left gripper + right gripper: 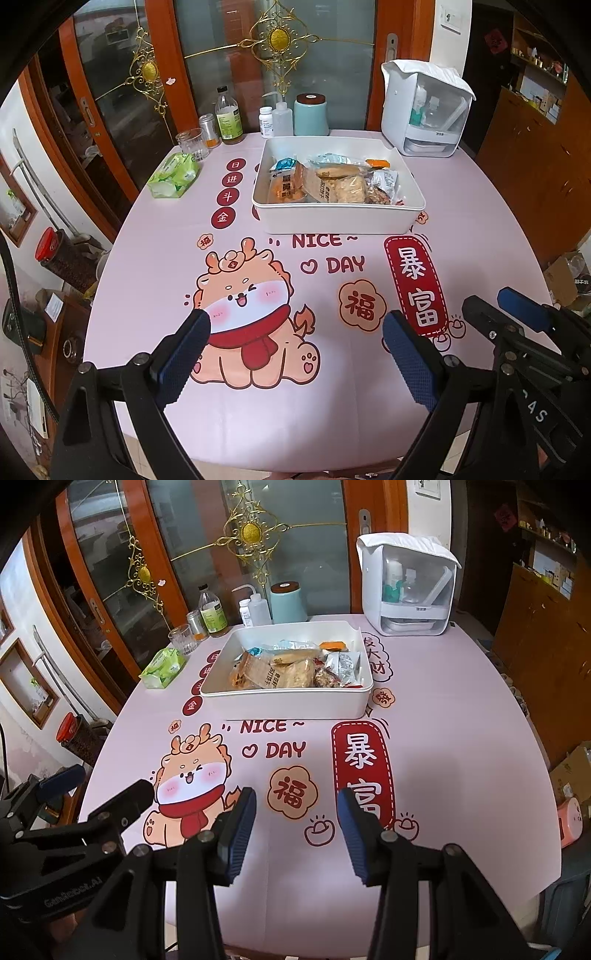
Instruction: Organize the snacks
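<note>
A white rectangular bin (332,218) stands on the far half of the pink table and also shows in the right wrist view (284,703). Several wrapped snacks (332,182) lie inside it, seen too in the right wrist view (291,668). My left gripper (297,325) is open and empty above the near part of the table, over the dragon print. My right gripper (297,801) is open and empty beside it, to the right; it shows at the right edge of the left wrist view (495,301). Both are well short of the bin.
At the table's back stand a green tissue pack (173,175), a glass (190,142), a bottle (229,118), a teal canister (311,114) and a white dispenser box (428,107). Glass doors are behind. A wooden cabinet (535,147) stands at the right.
</note>
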Demonstrator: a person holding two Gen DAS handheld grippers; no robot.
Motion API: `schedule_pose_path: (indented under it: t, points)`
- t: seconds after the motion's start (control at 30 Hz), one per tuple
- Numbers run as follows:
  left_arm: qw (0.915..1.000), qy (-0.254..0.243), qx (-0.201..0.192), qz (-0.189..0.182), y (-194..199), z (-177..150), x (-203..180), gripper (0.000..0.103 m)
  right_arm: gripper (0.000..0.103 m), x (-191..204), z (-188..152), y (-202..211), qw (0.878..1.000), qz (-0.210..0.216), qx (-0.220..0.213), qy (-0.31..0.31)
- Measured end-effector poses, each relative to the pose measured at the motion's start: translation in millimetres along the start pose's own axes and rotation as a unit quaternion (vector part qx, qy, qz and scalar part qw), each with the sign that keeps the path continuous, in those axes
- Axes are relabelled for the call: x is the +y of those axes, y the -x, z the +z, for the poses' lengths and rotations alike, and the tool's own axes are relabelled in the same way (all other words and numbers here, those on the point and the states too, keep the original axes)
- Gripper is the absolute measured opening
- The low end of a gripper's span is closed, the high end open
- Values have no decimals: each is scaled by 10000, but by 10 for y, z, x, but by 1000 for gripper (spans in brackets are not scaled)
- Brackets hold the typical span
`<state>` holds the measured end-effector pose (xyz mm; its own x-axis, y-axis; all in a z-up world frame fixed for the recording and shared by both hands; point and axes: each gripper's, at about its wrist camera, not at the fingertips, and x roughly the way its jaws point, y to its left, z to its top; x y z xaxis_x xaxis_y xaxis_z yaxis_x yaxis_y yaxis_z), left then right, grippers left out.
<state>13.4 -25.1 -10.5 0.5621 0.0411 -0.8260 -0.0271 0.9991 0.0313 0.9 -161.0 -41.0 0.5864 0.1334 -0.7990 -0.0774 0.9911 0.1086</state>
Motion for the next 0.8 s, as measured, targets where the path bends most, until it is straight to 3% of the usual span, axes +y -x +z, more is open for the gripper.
schedule_pose_path:
  t: [0.8]
  points:
    - [9999,67,91,-11,-24,-38,78,94,46,112,-6,43,9999,114,-64,19]
